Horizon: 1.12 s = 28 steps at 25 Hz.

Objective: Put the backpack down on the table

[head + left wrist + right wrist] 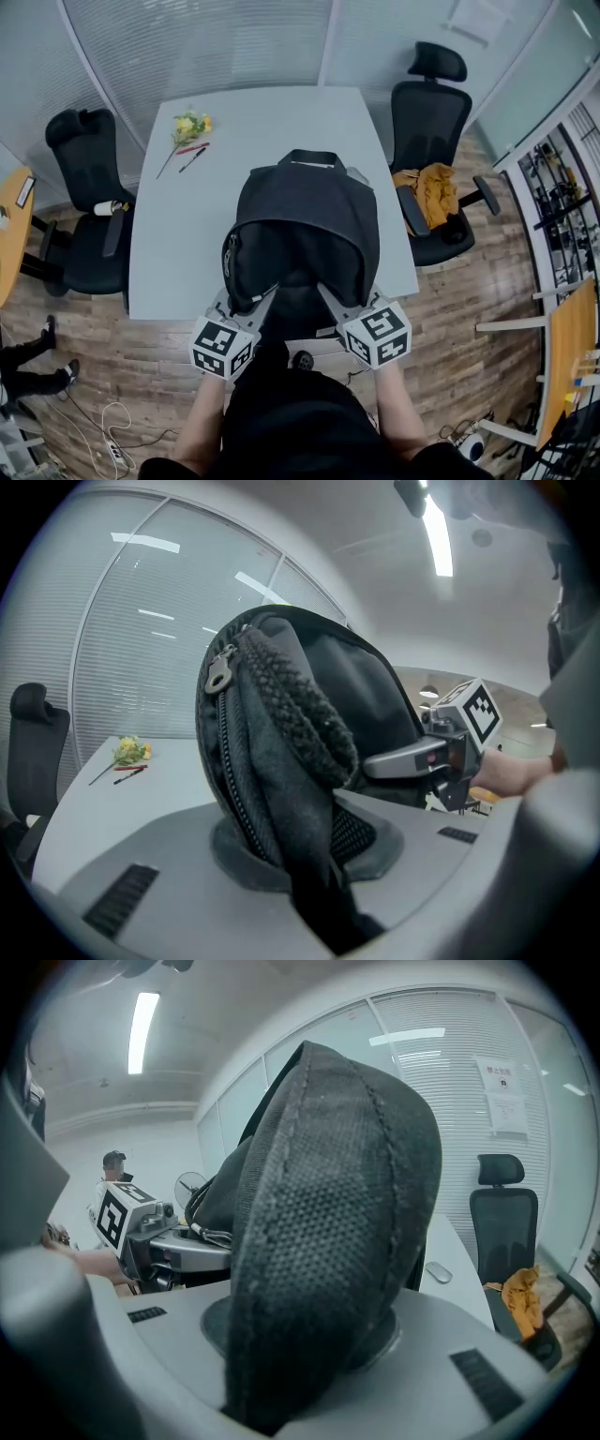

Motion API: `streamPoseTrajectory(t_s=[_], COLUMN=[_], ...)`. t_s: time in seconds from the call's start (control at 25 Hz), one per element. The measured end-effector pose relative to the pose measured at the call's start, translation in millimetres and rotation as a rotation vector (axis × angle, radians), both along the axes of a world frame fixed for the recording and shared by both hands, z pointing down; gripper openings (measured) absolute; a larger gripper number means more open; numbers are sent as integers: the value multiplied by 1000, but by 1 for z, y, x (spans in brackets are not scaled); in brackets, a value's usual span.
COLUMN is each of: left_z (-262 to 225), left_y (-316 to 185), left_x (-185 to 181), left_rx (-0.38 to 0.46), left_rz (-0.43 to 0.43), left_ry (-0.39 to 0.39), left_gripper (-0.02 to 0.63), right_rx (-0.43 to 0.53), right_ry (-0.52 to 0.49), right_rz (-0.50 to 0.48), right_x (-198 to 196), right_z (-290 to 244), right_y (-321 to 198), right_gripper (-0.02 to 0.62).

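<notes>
A black backpack [305, 230] hangs over the near half of the grey table [178, 225], held between both grippers. My left gripper [251, 305] is shut on its left edge, where a zipper and fleecy fabric [281, 761] fill the jaws. On the other side my right gripper [349, 307] is shut on a padded mesh strap [319, 1260]. In the left gripper view the right gripper [441, 752] shows beyond the bag. From the right gripper view the left gripper [150, 1232] appears past it. Whether the bag's bottom touches the table is hidden.
A yellow flower [190, 127] and two pens [192, 155] lie at the table's far left. Black office chairs stand on the left [89, 216] and right [431, 141], the right one carrying an orange cloth [433, 187]. A small grey object [438, 1272] rests on the table.
</notes>
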<state>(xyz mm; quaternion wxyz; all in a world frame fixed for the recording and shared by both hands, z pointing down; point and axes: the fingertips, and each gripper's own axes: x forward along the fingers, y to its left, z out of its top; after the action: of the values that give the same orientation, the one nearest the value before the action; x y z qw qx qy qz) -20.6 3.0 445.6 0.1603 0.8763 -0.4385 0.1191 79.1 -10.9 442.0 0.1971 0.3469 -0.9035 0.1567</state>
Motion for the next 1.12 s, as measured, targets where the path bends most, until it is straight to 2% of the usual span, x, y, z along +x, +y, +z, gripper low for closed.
streamPoseTrajectory(t_s=[0.6,1.12], left_z=[2,18], left_y=[-84,-102], left_x=[-51,-59], left_rx=[13,-33], left_rz=[49,92], left_ry=[16,25], left_gripper=[77,78], right_rx=[3,-33], right_ry=[20,31], right_rz=[42,77], right_x=[-49,-53], right_z=[2,17], right_y=[-78,-95], right_gripper=[106,114])
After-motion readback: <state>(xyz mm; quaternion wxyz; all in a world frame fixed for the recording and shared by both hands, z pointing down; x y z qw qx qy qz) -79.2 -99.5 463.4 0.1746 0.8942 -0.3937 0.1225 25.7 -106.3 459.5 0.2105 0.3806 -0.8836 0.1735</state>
